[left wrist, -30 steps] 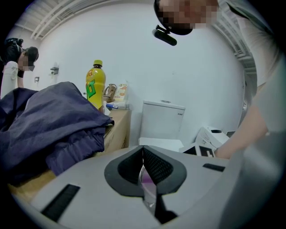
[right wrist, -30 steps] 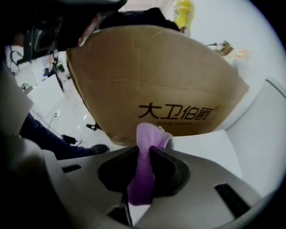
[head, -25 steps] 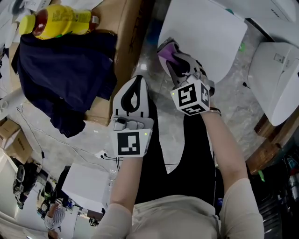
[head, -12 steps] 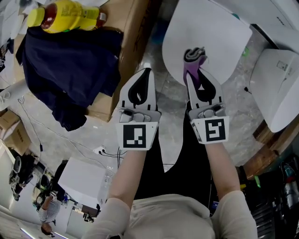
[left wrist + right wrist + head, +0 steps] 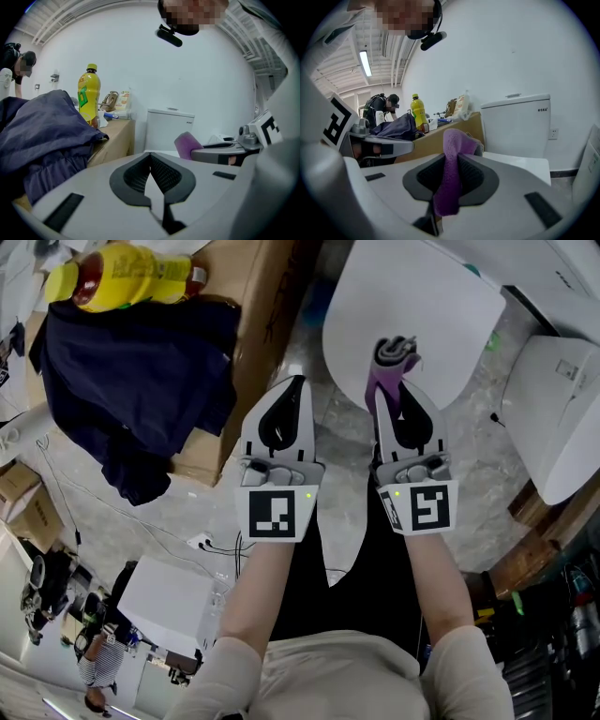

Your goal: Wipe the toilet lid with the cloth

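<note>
The purple cloth is bunched into a soft fold, clamped between the jaws of the right gripper, with its end poking past the tips. The white toilet lid lies shut at far right, its near edge under the cloth.

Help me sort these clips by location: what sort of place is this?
Likely a workshop or test room, not a home bathroom: a toilet with its lid shut stands beside a cardboard box holding a bottle and dark clothing.

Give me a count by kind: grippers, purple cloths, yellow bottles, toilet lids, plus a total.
Grippers: 2, left gripper and right gripper
Purple cloth: 1
Yellow bottle: 1
Toilet lid: 1
Total: 5
</note>
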Demonstrator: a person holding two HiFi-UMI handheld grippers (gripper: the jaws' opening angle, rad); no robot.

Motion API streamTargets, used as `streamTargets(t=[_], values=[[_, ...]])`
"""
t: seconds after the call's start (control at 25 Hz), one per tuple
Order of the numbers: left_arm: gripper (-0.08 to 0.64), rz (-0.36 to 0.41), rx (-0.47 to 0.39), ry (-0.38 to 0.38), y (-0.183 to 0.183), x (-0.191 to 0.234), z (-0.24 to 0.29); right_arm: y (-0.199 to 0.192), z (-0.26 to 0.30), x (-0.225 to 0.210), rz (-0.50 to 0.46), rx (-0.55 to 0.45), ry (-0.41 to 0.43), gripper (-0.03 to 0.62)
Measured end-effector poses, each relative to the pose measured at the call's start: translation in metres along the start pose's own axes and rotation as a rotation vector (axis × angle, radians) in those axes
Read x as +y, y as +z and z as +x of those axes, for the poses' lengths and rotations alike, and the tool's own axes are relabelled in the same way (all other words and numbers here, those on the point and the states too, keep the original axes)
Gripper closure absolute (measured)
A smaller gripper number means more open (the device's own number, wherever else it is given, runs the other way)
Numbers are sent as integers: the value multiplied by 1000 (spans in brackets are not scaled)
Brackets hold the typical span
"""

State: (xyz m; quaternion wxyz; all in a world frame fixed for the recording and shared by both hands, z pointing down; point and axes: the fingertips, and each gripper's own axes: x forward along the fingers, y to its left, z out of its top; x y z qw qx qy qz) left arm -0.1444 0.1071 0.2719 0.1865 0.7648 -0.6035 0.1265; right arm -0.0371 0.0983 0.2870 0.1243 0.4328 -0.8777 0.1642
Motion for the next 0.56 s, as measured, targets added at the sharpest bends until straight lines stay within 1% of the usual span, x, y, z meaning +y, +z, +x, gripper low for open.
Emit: streamTargets(t=[0.12,0.4,0.56], values=[[545,4,14,-3,-4,-2,0,0,0,-4,13,-3,-6,506],[545,-1,7,-12,-6,-9,7,1,-2,-18,12,-10,-33,506],[545,16,20,-26,-11,-15,12,4,-4,-27,10,-21,-41,506]])
